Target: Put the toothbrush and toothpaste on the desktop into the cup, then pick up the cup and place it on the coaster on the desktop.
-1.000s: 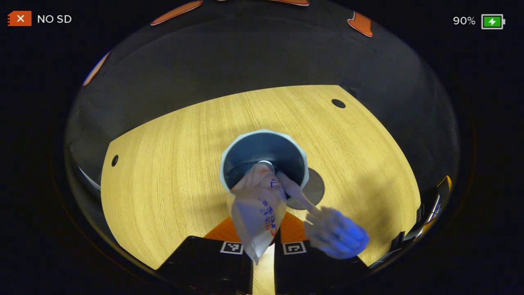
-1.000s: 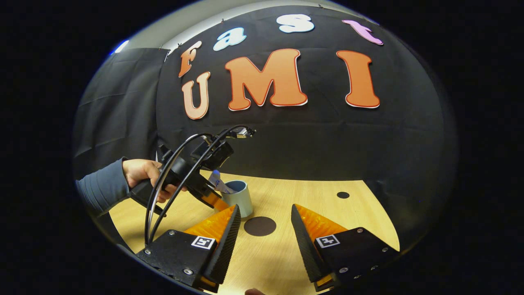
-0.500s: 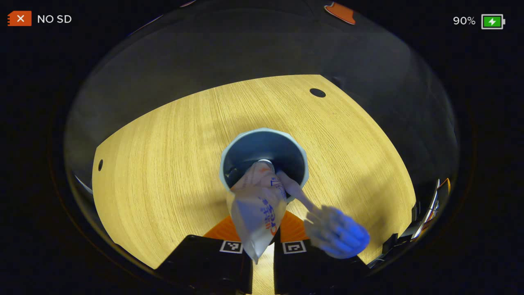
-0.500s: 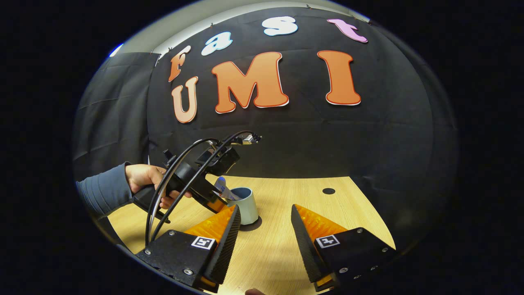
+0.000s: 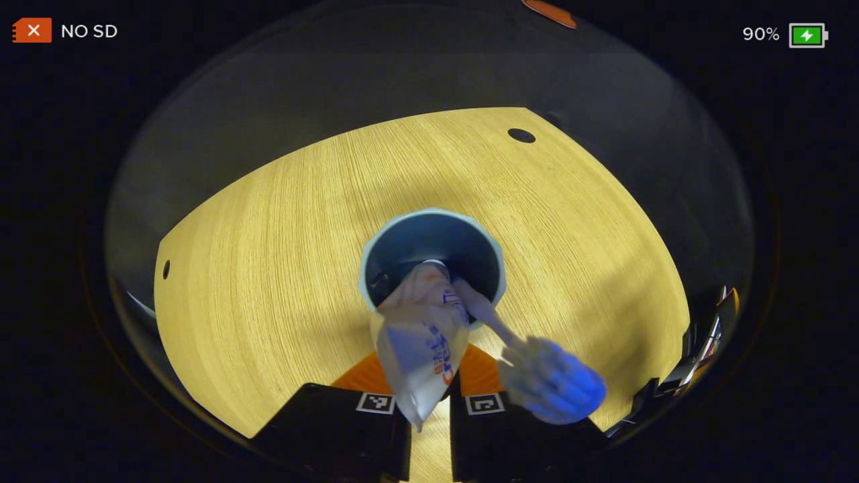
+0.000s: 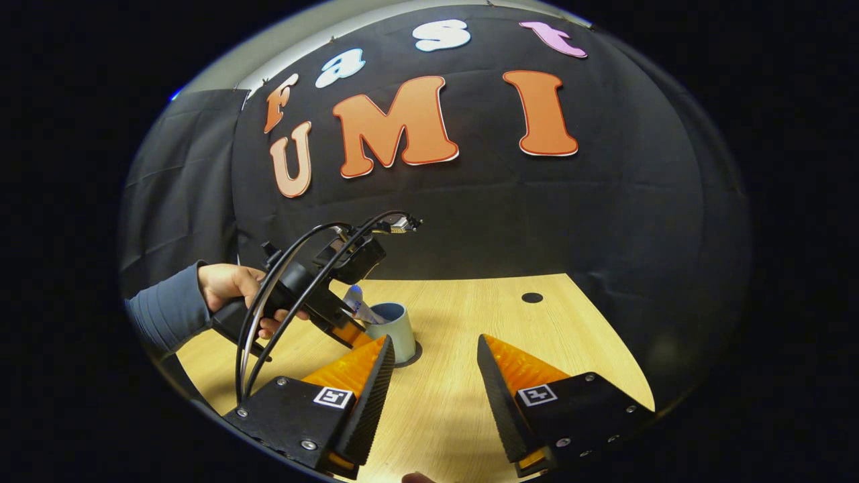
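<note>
A pale cup (image 5: 433, 258) stands below me in the left gripper view, seen from above. A toothpaste tube (image 5: 423, 342) and a toothbrush with a blue head (image 5: 553, 382) lean out of it toward the camera. My left gripper (image 5: 429, 379) is shut on the cup's near side, and the tube hides the contact. In the right gripper view the cup (image 6: 397, 329) is over the dark coaster (image 6: 415, 354), of which a sliver shows; I cannot tell whether they touch. The left gripper (image 6: 349, 330) holds it from the left. My right gripper (image 6: 433, 396) hovers open, nearer than the cup.
The wooden table (image 6: 470, 402) has a small dark hole (image 6: 532, 297) at its far right and another at the left edge (image 5: 166, 269). A hand (image 6: 228, 285) in a grey sleeve holds the left gripper, with looping cables (image 6: 268, 315). The black booth wall stands behind.
The left gripper has carried the cup, with tube and brush inside, to the right over the coaster. The coaster, earlier in plain sight beside the cup, is now almost hidden beneath it.
</note>
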The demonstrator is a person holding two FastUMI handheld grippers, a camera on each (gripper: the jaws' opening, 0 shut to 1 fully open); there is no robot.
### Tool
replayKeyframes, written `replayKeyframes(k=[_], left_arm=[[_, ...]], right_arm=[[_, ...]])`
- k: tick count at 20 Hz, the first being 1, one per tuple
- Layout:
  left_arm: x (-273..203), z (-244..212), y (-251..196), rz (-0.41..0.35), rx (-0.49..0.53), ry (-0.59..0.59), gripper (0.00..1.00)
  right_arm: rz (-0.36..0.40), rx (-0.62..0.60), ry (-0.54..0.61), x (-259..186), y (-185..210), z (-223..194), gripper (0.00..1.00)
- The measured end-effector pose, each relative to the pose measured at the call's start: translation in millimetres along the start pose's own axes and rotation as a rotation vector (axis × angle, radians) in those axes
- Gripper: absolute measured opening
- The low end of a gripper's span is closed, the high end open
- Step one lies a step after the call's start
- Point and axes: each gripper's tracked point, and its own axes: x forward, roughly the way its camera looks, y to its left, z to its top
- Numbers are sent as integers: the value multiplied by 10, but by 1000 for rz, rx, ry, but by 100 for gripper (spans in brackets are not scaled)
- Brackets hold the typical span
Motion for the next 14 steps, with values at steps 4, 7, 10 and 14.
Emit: replayKeyframes(k=[4, 7, 10, 14], left_arm=[[-259, 260, -133, -23, 36, -68, 63], [-490, 33, -17, 2, 31, -141, 83], [-676, 565, -201, 28, 46, -254, 89], [-800, 726, -47, 160, 36, -472, 95]], right_arm=[[-9, -19, -10, 38, 59, 62, 75], [-17, -7, -68, 28, 103, 270, 75], [-51, 6, -146, 7, 98, 524, 75], [-89, -7, -231, -24, 107, 700, 75]])
